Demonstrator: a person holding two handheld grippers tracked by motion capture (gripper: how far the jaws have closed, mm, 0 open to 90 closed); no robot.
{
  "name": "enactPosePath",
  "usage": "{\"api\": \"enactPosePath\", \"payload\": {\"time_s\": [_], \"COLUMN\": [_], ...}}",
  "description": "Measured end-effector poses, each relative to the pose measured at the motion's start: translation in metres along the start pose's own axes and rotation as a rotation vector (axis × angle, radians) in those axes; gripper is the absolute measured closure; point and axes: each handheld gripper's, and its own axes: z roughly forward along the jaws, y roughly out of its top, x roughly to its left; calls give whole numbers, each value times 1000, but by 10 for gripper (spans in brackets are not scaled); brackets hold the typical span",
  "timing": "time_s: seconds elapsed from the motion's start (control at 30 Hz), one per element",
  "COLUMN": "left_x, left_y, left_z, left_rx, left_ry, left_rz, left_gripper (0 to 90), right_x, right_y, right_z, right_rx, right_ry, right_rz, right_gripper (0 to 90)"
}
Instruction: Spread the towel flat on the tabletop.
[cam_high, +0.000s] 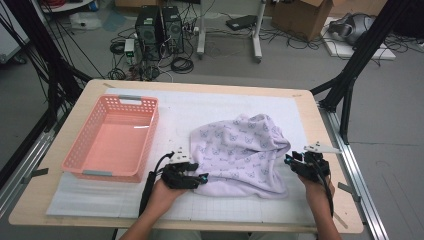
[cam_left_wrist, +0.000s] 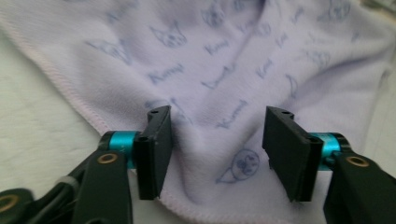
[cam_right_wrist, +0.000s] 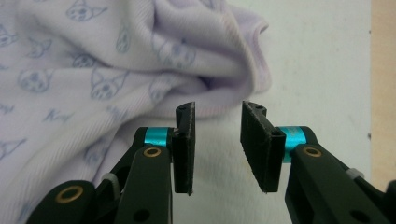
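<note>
A lilac cloth (cam_high: 240, 150) printed with small cat faces lies crumpled on the white mat, right of the middle. At its near left corner sits my left gripper (cam_high: 202, 178). In the left gripper view the left gripper (cam_left_wrist: 217, 149) has its jaws apart, and the cloth (cam_left_wrist: 224, 60) lies flat between and under them without being pinched. My right gripper (cam_high: 289, 160) is at the cloth's right edge. Seen in the right gripper view, the right gripper (cam_right_wrist: 217, 144) is open over bare mat, just short of a folded edge of the cloth (cam_right_wrist: 93, 70).
A pink perforated basket (cam_high: 75, 150) stands on the left part of the mat, with nothing in it. The white gridded mat (cam_high: 200, 105) covers most of the wooden table (cam_high: 312, 125). Black frame posts rise at both table sides.
</note>
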Motion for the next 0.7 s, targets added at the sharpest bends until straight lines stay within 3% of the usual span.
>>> {"api": "enactPosePath", "payload": {"time_s": [0.03,0.07,0.1,0.17,0.27,0.37,0.47,0.5,0.6,0.7], "left_x": [0,1,4,8,18,27,28,27,27,28], "left_y": [0,1,1,2,1,-3,-7,-7,-8,-9], "left_z": [0,-1,-2,-7,-19,-26,-25,-25,-26,-27], "left_rx": [9,11,2,-21,-72,-81,-69,-68,-73,-71], "left_ry": [14,17,23,60,104,107,114,116,120,121], "left_rz": [19,8,-11,-23,-65,-98,-98,-95,-99,-99], "left_gripper": [706,790,819,827,828,826,823,821,821,823], "right_x": [-1,-2,-2,5,19,35,55,61,66,60], "right_y": [-3,-5,-7,-9,-7,-1,4,5,7,6], "right_z": [-2,-3,-1,3,12,24,39,42,41,33], "right_rx": [-5,3,19,60,61,74,110,106,121,133], "right_ry": [14,41,89,134,183,216,207,176,177,106], "right_rz": [15,34,48,10,-2,-24,-77,-107,-159,-187], "right_gripper": [648,650,658,666,623,572,548,571,853,862]}}
